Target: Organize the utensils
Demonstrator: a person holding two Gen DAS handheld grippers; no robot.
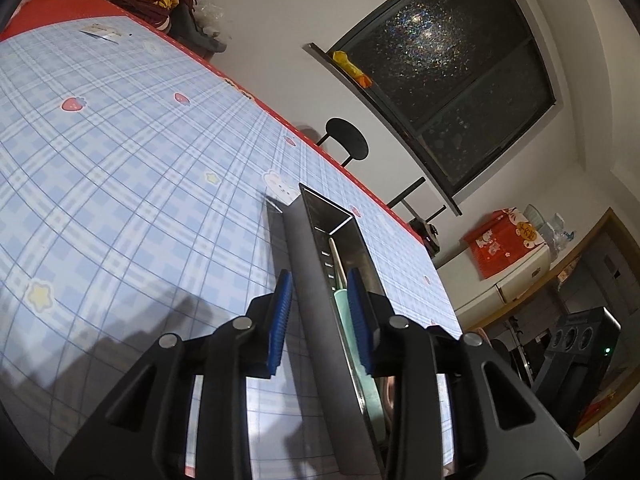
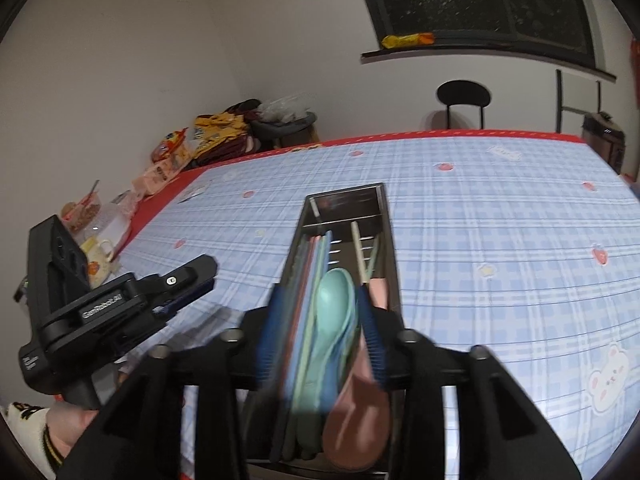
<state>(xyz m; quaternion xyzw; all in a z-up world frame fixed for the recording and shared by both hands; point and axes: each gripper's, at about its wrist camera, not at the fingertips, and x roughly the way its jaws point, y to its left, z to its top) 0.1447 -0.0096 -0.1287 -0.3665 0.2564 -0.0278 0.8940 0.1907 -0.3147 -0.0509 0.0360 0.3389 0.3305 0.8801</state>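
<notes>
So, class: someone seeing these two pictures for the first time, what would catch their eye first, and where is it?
First, the long metal utensil tray in the middle of the blue checked tablecloth, packed with pastel cutlery: a teal spoon and a pink spoon at its near end. Next, the blue-padded fingers of the right gripper either side of those spoons. Behind, a dark window fills the wall.

**Legible markings: one item**

1. White lettering on the black body of the left gripper [image 2: 176, 300], at nine o'clock in the right wrist view; appears to read "GenRobot.AI". Print on the snack packets [image 2: 208, 132] at eleven o'clock is too small to read.
</notes>
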